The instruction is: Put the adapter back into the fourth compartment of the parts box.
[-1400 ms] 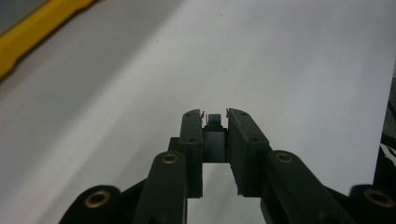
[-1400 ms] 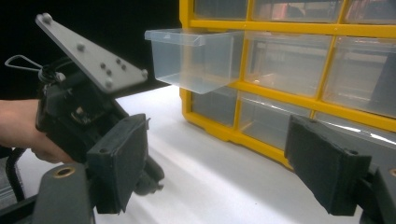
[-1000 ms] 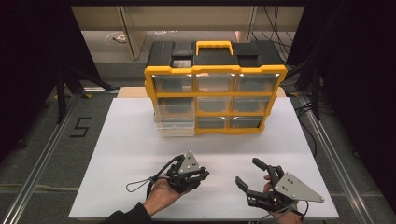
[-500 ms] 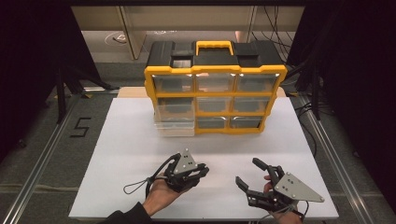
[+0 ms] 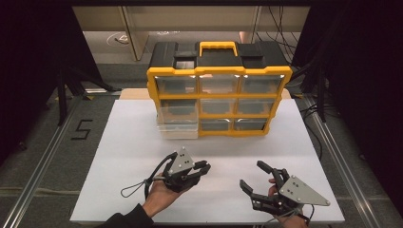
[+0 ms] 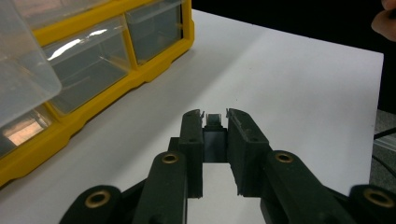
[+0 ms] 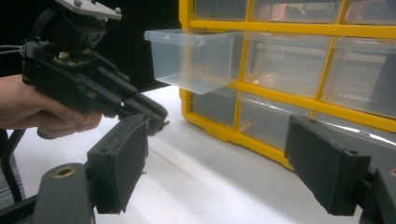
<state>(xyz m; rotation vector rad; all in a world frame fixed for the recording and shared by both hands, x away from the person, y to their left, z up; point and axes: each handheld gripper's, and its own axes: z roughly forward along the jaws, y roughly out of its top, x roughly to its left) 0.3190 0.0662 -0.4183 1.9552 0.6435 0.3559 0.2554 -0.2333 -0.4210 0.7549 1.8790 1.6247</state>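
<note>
Block point(image 6: 214, 140), small and dark grey, sits clamped between the tips of the left gripper point(image 6: 215, 115). The jaws are drawn in close on either side of it, and only its top end and one face show between the pads. From above, that left gripper point(image 5: 204, 167) hangs low over the near part of the white table point(image 5: 128, 142), left of centre. It lies in the person's upturned left hand point(image 5: 159, 194), with its grey plate on top, its jaws pointing right and slightly away, and its cable looping off to the left. I cannot tell whether it touches the table.

The right gripper point(image 5: 252, 175) is to the right of it, near the table's front edge and apart from the left one. Its jaws are spread wide with nothing between them, pointing up and left toward the middle of the table. Seen along those spread jaws point(image 7: 219, 158), the left gripper point(image 7: 154, 119) and the hand point(image 7: 42, 109) that holds it are at the left, over the table.

A yellow and black organizer point(image 5: 218, 71) with three rows of clear drawers stands upright at the far side of the table, well apart from both grippers. Its left drawer point(image 5: 178, 126) in the middle row is pulled out toward the person and looks empty, while the other drawers sit flush in the frame.
</note>
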